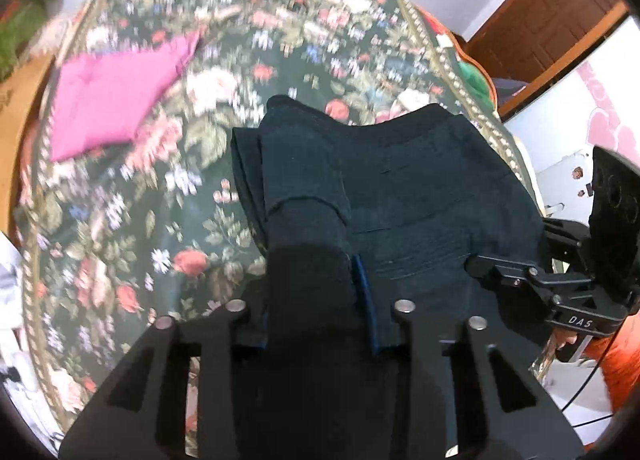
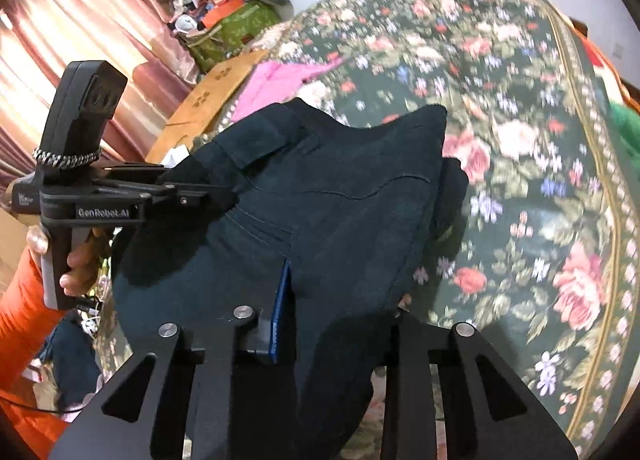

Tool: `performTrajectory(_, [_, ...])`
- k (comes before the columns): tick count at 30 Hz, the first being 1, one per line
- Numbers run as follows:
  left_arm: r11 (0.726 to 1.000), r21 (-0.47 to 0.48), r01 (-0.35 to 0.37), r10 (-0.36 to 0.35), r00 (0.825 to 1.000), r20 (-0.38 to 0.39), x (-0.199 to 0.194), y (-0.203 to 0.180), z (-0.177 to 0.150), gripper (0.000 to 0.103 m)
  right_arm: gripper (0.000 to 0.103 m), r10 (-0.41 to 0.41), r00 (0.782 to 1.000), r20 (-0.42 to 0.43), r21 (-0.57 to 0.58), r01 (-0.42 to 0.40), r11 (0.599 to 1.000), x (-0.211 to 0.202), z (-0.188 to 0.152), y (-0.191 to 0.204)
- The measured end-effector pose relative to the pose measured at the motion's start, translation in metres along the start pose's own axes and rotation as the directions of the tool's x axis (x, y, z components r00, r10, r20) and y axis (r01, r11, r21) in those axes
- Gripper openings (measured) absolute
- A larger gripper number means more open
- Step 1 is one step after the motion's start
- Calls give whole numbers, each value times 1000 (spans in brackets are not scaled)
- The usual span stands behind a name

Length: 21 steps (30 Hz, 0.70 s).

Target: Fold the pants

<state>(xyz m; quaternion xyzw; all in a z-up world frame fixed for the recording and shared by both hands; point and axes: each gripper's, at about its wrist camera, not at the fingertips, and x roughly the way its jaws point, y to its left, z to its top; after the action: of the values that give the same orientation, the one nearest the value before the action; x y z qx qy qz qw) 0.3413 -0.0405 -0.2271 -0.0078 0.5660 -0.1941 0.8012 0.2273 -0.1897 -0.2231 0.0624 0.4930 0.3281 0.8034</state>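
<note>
Dark navy pants [image 1: 400, 196] lie folded on the floral bedspread [image 1: 160, 180], raised at the near edge. My left gripper [image 1: 320, 280] is shut on a bunched fold of the pants; cloth covers its fingertips. My right gripper [image 1: 480, 264] comes in from the right and pinches the pants' near right edge. In the right wrist view the pants [image 2: 340, 200] drape over my right gripper [image 2: 320, 300], which is shut on the cloth. The left gripper [image 2: 212, 196] grips the pants' left edge there.
A pink folded garment [image 1: 116, 96] lies on the bed at the far left. A cardboard box [image 2: 212, 96] and a green bag [image 2: 236, 28] stand beside the bed. Curtains [image 2: 80, 20] hang at left. A wooden door [image 1: 560, 8] is at right.
</note>
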Motion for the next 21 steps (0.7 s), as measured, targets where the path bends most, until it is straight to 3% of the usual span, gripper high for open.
performTrajectory(4, [996, 57, -70, 64, 993, 103, -28, -10, 4, 24, 22, -6, 998, 60, -54, 10, 998, -13, 17, 16])
performTrajectory(8, [994, 46, -96, 85, 977, 194, -59, -1, 15, 24, 22, -8, 991, 135, -114, 24, 993, -23, 44, 35])
performTrajectory(13, [991, 5, -133, 125, 944, 306, -97, 23, 38, 24, 22, 1, 978, 211, -186, 39, 982, -21, 91, 59])
performTrajectory(21, [978, -85, -189, 208, 888, 409, -131, 86, 84, 24, 22, 3, 960, 280, -273, 77, 959, 8, 158, 91])
